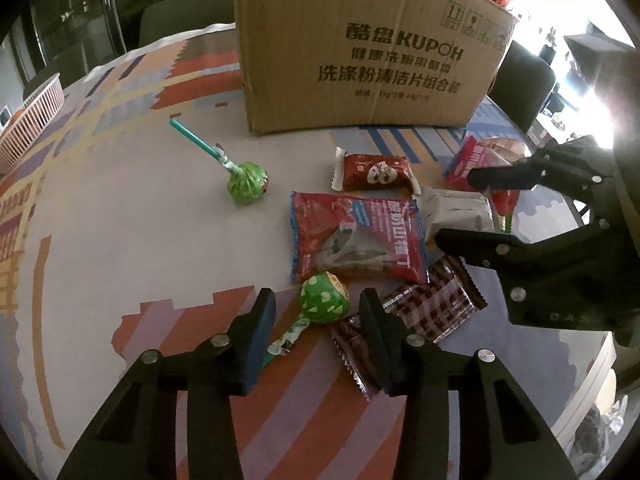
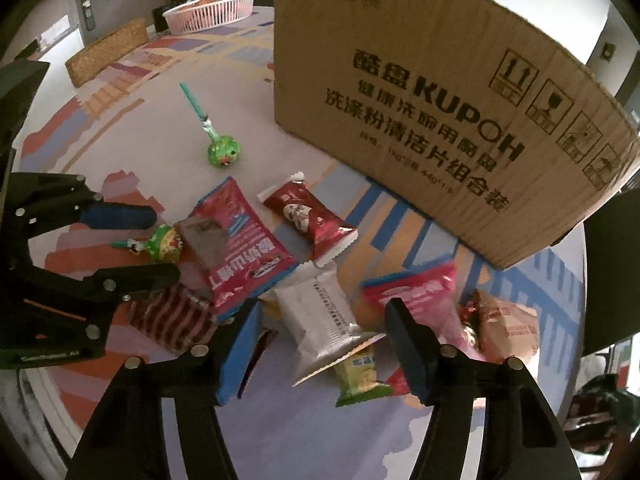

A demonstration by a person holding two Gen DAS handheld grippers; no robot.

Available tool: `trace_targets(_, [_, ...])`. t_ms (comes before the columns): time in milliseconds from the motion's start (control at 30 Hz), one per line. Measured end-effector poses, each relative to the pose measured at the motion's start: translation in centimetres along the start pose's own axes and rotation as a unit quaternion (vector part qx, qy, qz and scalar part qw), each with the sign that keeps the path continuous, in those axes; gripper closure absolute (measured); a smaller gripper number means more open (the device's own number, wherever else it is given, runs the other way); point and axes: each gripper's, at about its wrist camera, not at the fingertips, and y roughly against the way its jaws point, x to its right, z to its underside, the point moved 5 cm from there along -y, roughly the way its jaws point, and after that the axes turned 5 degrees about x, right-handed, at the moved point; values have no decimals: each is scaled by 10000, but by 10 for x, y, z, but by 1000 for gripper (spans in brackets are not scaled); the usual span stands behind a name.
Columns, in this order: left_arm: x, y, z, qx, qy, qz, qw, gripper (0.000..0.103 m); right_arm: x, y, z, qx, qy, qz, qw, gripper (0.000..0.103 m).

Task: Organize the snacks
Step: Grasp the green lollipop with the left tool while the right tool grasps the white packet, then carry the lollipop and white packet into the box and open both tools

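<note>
Snacks lie on the patterned table in front of a cardboard box point(image 1: 360, 48) point(image 2: 448, 112). My left gripper point(image 1: 316, 312) is open, its fingers on either side of a green lollipop point(image 1: 324, 298) point(image 2: 166, 244). A second green lollipop point(image 1: 246, 182) point(image 2: 222, 152) lies apart to the left. My right gripper point(image 2: 320, 320) point(image 1: 456, 208) is open around a white packet point(image 2: 320, 312) point(image 1: 456, 210). A large red packet point(image 1: 356, 236) point(image 2: 240, 244), a small red packet point(image 1: 374, 172) point(image 2: 308, 216) and brown striped packets point(image 1: 432, 308) point(image 2: 172, 316) lie between.
A pink slatted basket point(image 1: 32, 116) point(image 2: 212, 12) stands at the table's far left edge, with a woven mat point(image 2: 108, 50) near it. More packets, red point(image 2: 416, 288), green point(image 2: 360, 380) and tan point(image 2: 508, 324), lie by my right gripper. Chairs stand behind the table.
</note>
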Motion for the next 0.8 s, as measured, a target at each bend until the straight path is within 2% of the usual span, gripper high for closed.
trace_targets(133, [1, -1, -1, -10, -26, 14, 10000, 74, 2, -8, 3, -111, -131, -43, 9998, 47])
trace_targets(200, [2, -1, 0, -39, -51, 40, 10000, 76, 2, -7, 4, -85, -159, -53, 9998, 50])
trace_targets(300, [4, -1, 0, -65, -65, 74, 9999, 78, -1, -4, 4, -39, -184, -101, 9998, 63])
trace_targets(367, [5, 1, 1, -59, -50, 82, 9999, 78, -4, -2, 4, -27, -170, -114, 9998, 66])
trace_targets(800, [16, 39, -10, 431, -160, 7, 9989, 78, -6, 35, 2, 416, -267, 23, 9988, 68])
